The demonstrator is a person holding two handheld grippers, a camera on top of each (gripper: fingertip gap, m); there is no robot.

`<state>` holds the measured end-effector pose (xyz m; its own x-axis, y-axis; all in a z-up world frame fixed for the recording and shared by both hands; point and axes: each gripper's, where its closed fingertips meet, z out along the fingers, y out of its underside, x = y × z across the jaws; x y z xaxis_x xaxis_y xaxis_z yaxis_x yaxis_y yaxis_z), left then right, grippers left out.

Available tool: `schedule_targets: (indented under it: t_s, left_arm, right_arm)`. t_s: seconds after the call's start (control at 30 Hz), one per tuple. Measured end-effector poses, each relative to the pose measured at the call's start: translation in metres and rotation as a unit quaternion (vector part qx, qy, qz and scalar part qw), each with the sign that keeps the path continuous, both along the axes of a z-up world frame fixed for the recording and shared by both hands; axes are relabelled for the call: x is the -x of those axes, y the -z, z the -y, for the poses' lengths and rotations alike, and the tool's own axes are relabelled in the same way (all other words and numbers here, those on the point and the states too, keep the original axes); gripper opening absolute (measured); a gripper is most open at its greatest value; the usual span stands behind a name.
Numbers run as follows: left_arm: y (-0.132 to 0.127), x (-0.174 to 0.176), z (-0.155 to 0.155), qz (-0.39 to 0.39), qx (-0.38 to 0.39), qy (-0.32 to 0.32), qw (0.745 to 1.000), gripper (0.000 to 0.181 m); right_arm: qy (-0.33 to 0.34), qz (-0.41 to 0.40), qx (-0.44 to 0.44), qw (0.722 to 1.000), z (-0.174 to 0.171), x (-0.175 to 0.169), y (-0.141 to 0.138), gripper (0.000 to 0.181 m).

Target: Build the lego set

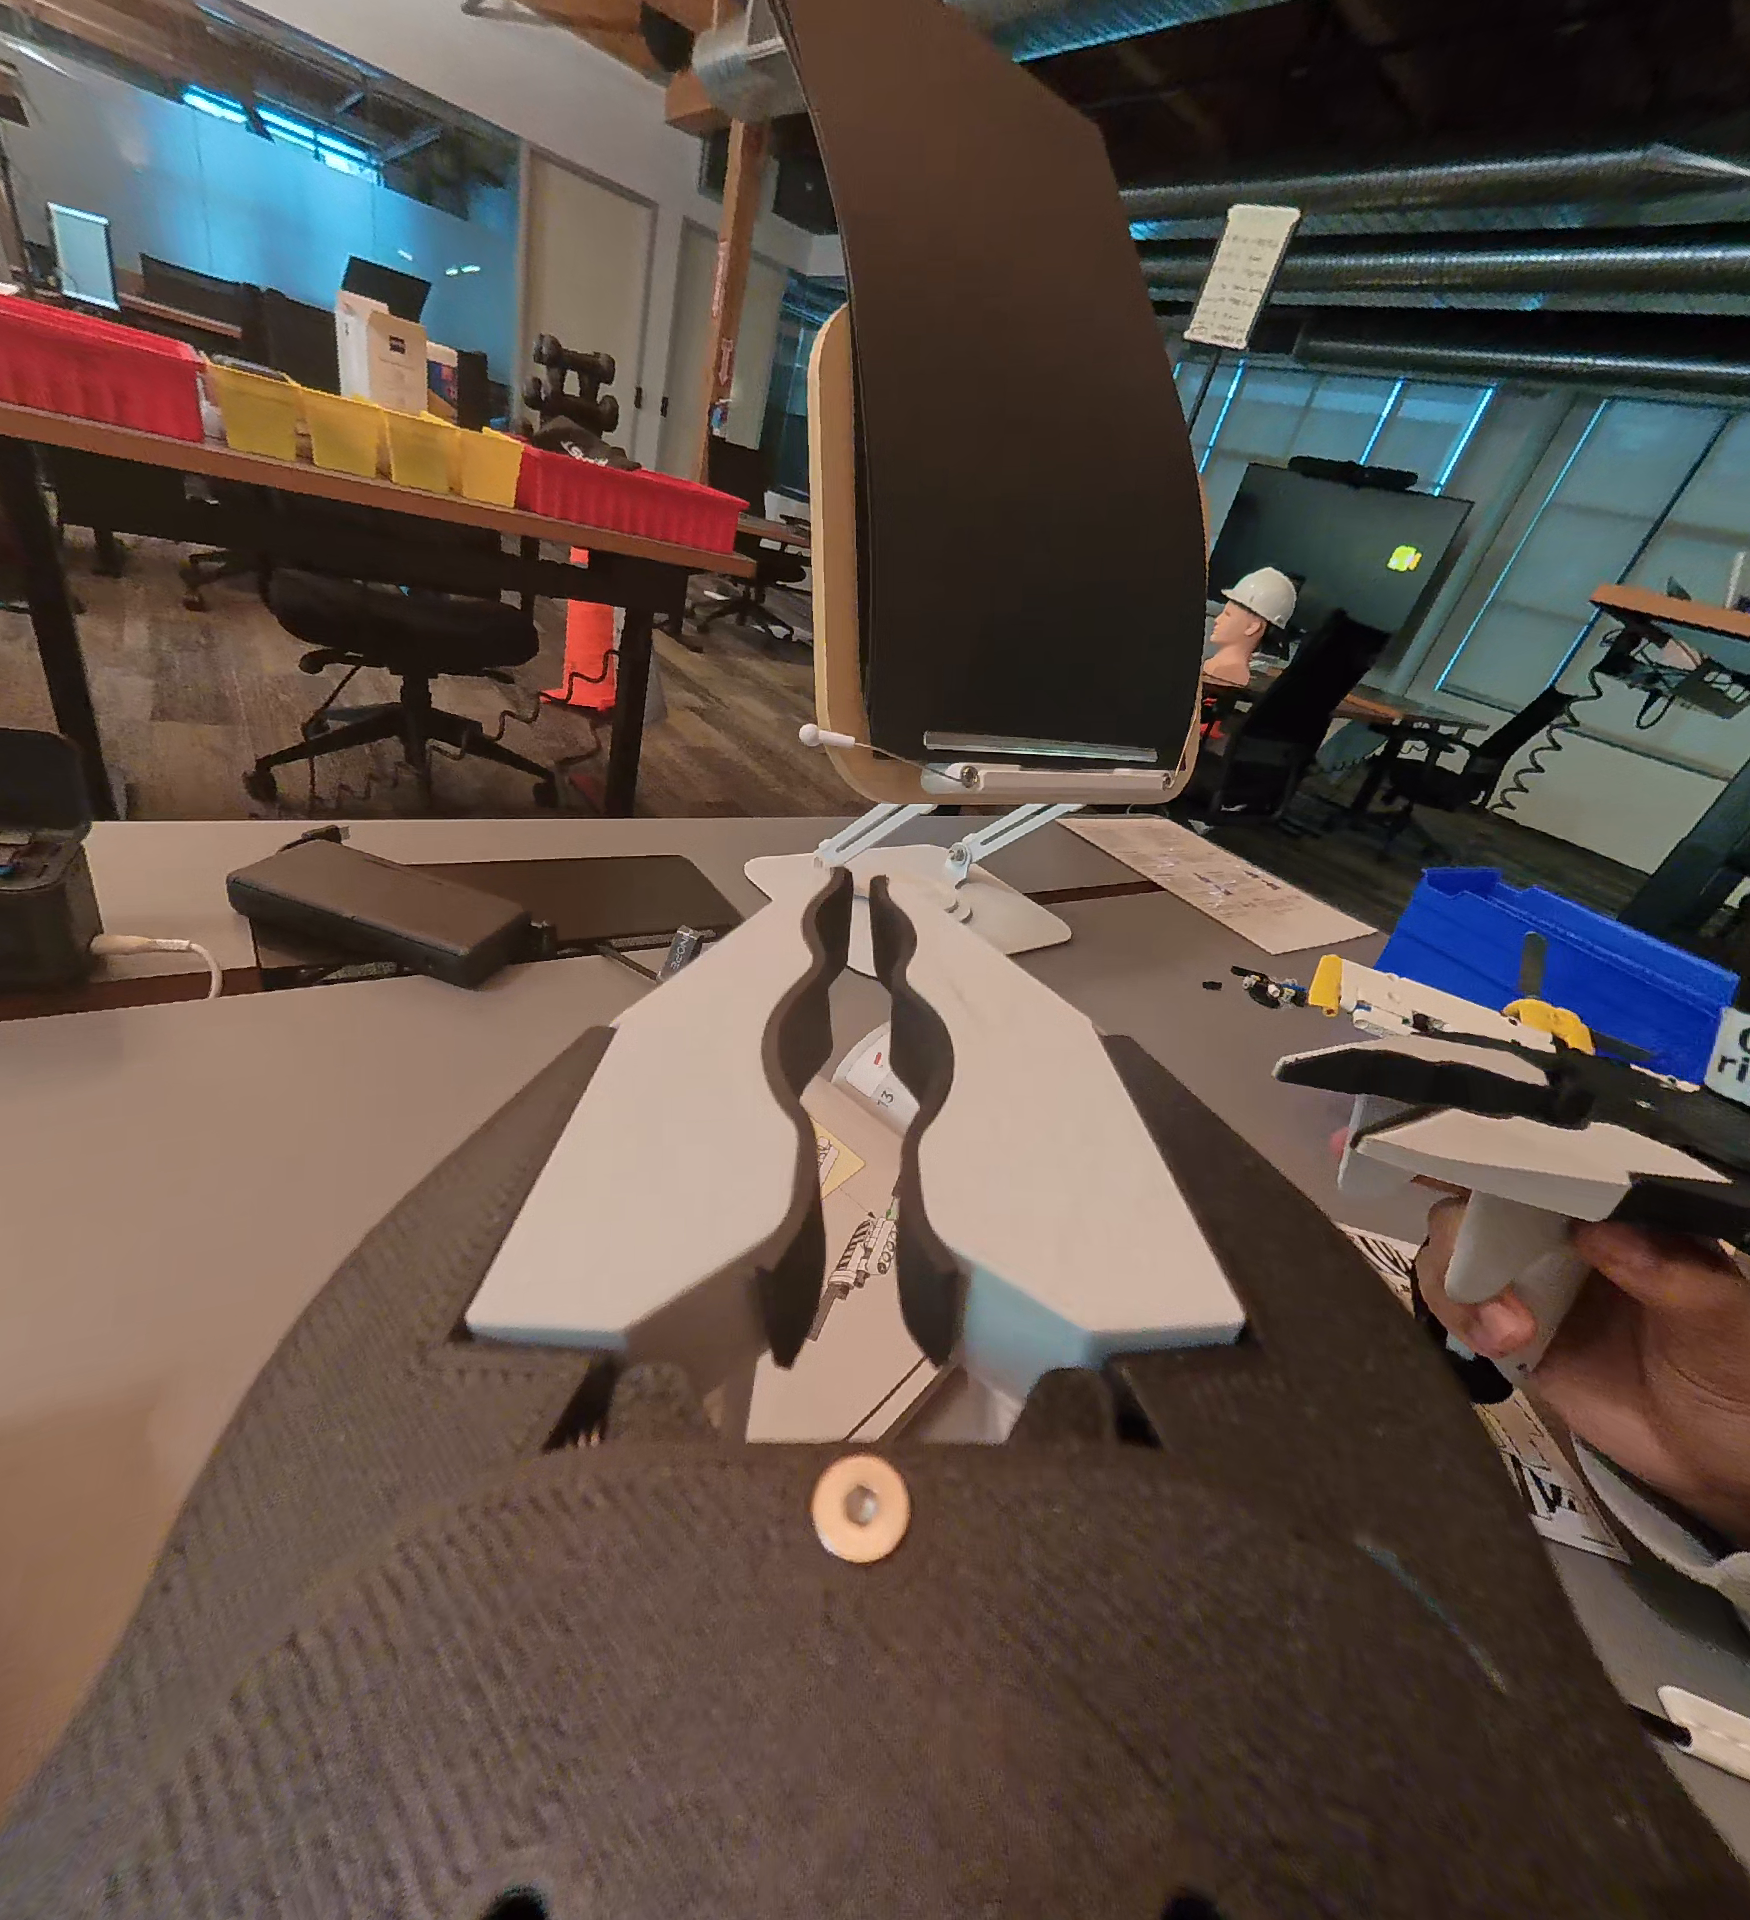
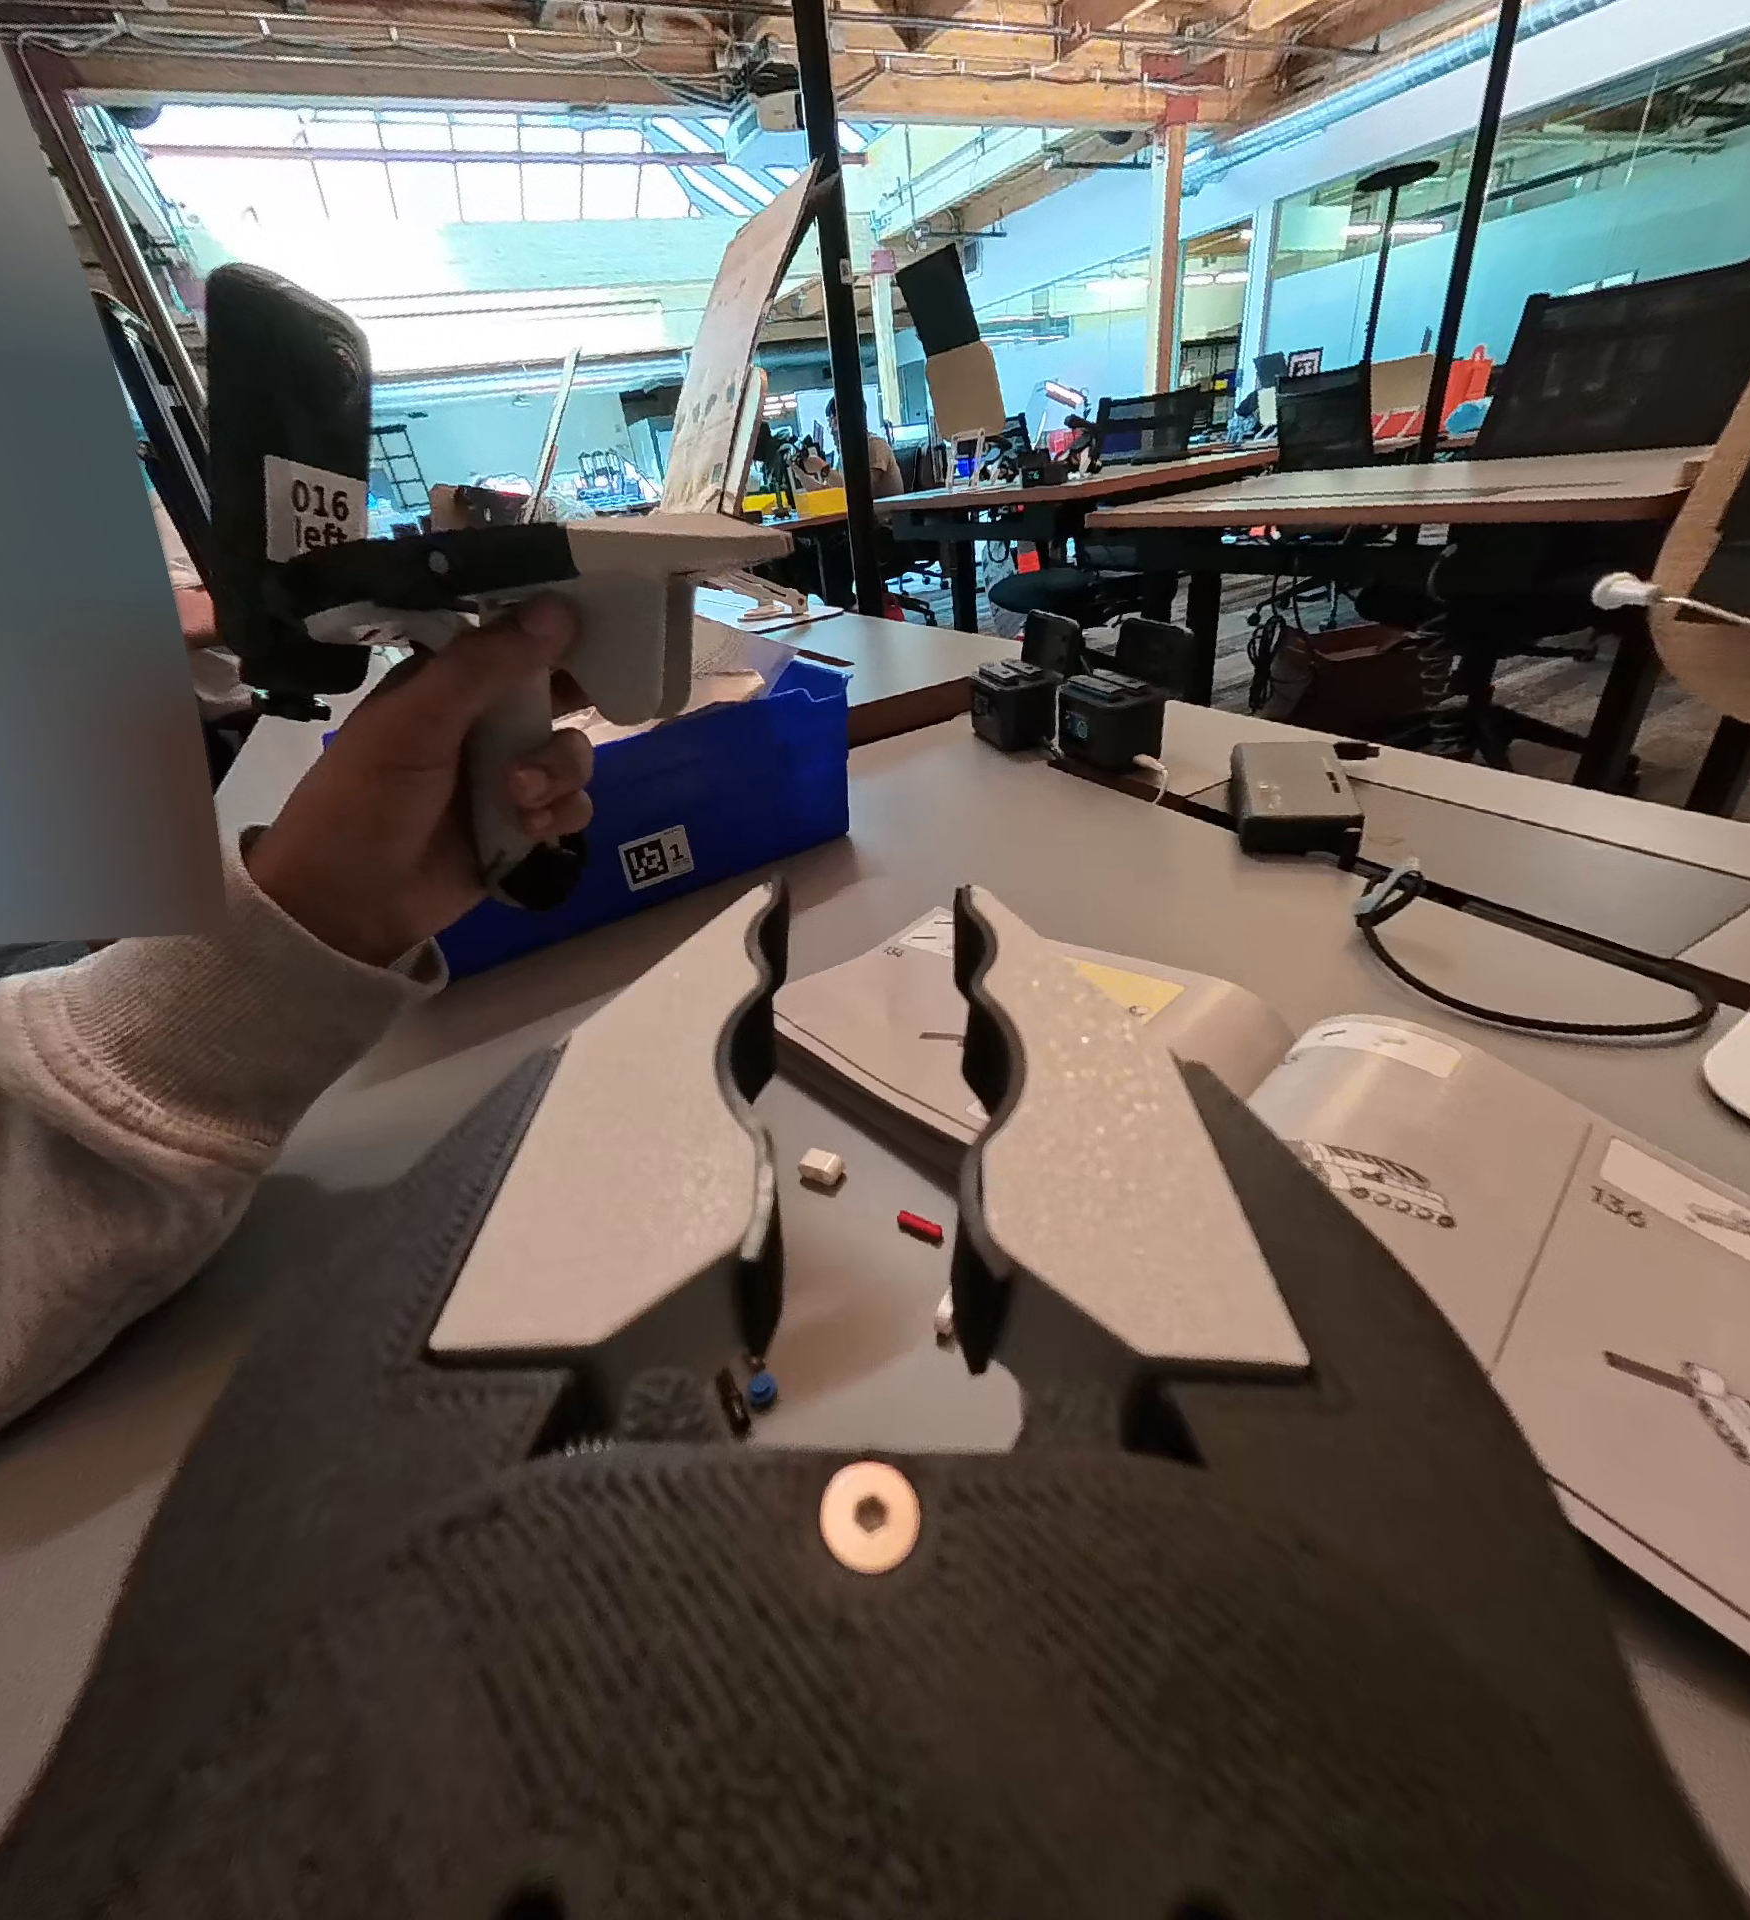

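My left gripper [image 1: 855, 885] is held above the grey table, open by a narrow gap and empty; the instruction booklet [image 1: 855, 1164] shows between its fingers. My right gripper [image 2: 866, 909] is open and empty, low over loose pieces on the table: a white piece [image 2: 819, 1166], a red piece [image 2: 920, 1226] and a blue piece [image 2: 762, 1392]. The open booklet [image 2: 1473, 1299] lies just right of it. A partly built white, yellow and blue lego model [image 1: 1390, 1000] lies beyond the right gripper [image 1: 1318, 1081] in the left wrist view. The left gripper [image 2: 746, 545] shows in the right wrist view, held in a hand.
A blue bin [image 1: 1557, 961] stands behind the model, and a blue bin [image 2: 684, 800] with a tag stands behind the left hand. A black panel on a white stand [image 1: 1006, 468] is at the back. A black box [image 1: 383, 925], chargers [image 2: 1058, 707] and a cable [image 2: 1536, 1013] lie on the table. One gripper's finger ends stand about 15 cm off the other's. The white piece [image 2: 819, 1166] is about 15 cm from my right fingertips.
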<state>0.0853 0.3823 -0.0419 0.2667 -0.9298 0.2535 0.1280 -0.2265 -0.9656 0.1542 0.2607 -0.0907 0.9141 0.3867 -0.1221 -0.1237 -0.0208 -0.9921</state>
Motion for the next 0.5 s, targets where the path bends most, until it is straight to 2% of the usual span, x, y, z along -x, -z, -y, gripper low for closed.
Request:
schedule_targets:
  t_s: [0.5]
  left_arm:
    - [0.0017, -0.0028, 0.0020, -0.001, 0.003, 0.009, 1.000, 0.004]
  right_arm:
    - [-0.005, -0.007, -0.005, 1.000, 0.0021, 0.0024, -0.0044, 0.031]
